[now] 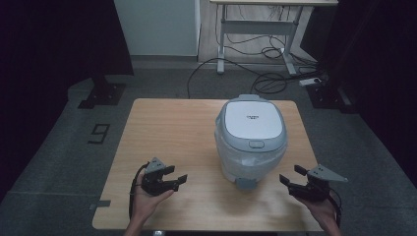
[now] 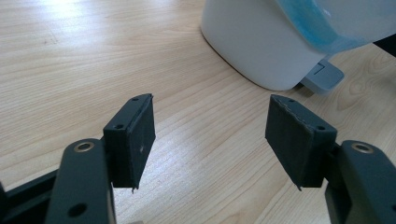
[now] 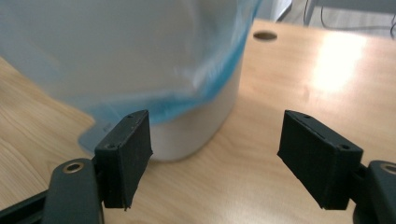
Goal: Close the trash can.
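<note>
A white pedal bin (image 1: 251, 137) with a grey lid stands on the wooden tabletop (image 1: 172, 132), and everything else is placed from it. A clear bag lining it spills over the bin's rim; its edge looks blue in the gripper views, though there it is blurred and hard to trace. The lid's small lettering is too small to read. The grey foot pedal (image 1: 245, 183) juts from the bin's base on the person's side. The left tool (image 1: 181, 180) is held to the bin's left, near its base but apart from it, jaws spread wide with bare tabletop between them. The right tool (image 1: 289, 174) sits just to the bin's right, near the pedal, jaws likewise wide apart and holding nothing; in the right gripper view the bin's upper part is cut off. Both forearms are cut off at the bottom edge.
</note>
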Action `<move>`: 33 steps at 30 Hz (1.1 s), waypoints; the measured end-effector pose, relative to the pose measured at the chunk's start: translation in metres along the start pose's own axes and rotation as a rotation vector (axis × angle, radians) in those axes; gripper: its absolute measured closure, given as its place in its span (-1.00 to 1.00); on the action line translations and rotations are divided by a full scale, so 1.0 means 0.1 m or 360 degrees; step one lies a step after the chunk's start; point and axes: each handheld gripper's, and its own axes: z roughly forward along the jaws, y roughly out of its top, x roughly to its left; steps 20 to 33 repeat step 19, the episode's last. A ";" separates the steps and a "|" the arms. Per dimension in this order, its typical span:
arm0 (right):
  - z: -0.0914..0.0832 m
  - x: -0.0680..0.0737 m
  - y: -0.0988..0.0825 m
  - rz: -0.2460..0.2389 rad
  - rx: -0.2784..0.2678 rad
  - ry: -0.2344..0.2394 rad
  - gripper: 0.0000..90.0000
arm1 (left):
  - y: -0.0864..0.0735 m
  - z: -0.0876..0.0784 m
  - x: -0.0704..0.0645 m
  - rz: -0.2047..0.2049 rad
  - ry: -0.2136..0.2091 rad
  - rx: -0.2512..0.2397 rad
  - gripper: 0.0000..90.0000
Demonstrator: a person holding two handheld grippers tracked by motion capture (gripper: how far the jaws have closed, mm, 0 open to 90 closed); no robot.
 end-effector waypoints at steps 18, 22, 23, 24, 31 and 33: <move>0.14 -0.08 -0.23 0.0056 0.0085 -0.0022 -0.45 | -0.02 0.01 0.03 -0.0006 0.0021 0.0004 -0.27; 0.15 -0.08 -0.24 0.0057 0.0092 -0.0023 -0.46 | -0.02 0.01 0.03 -0.0006 0.0021 0.0004 -0.27; 0.15 -0.08 -0.24 0.0057 0.0092 -0.0023 -0.46 | -0.02 0.01 0.03 -0.0006 0.0021 0.0004 -0.27; 0.15 -0.08 -0.24 0.0057 0.0092 -0.0023 -0.46 | -0.02 0.01 0.03 -0.0006 0.0021 0.0004 -0.27; 0.15 -0.08 -0.24 0.0057 0.0092 -0.0023 -0.46 | -0.02 0.01 0.03 -0.0006 0.0021 0.0004 -0.27; 0.15 -0.08 -0.24 0.0057 0.0092 -0.0023 -0.46 | -0.02 0.01 0.03 -0.0006 0.0021 0.0004 -0.27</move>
